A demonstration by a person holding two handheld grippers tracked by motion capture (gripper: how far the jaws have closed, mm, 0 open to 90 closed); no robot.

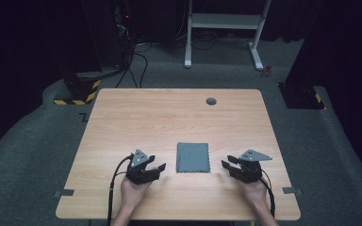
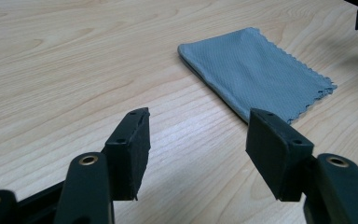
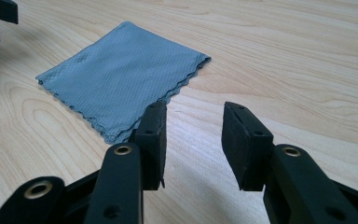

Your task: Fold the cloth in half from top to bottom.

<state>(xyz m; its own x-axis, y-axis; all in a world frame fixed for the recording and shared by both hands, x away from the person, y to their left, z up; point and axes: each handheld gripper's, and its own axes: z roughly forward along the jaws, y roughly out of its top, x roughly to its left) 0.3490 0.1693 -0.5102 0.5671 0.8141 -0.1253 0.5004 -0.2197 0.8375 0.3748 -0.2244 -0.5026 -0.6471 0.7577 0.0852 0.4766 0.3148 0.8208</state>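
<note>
Grey microfibre, folded into a neat rectangle, the cloth [image 1: 193, 157] lies flat on the near half of the wooden table [image 1: 169, 117], midway between the two hand-held tools. Its placement looks deliberate: square to the person and an equal reach from either side, so both tools can come at it together.

On its left the left gripper [image 1: 156, 168] rests low over the wood with its jaws spread wide and nothing between them, pointing toward the cloth's near left corner. On its right the right gripper [image 1: 226, 165] mirrors it, jaws also parted and empty, though less widely, aimed at the near right corner. Neither touches the fabric. My judgement is that both are poised to pinch an edge each, perhaps to unfold or lift it.

From above, the cloth reads as a plain dark patch. Seen from the left gripper view, stacked layers show along the smooth folded edge [image 2: 214, 88], and the right gripper view brings out the zigzag-cut border [image 3: 177, 88] and the fine weave. Only the high view takes in the small round grommet [image 1: 211, 101] at the table's far edge.
</note>
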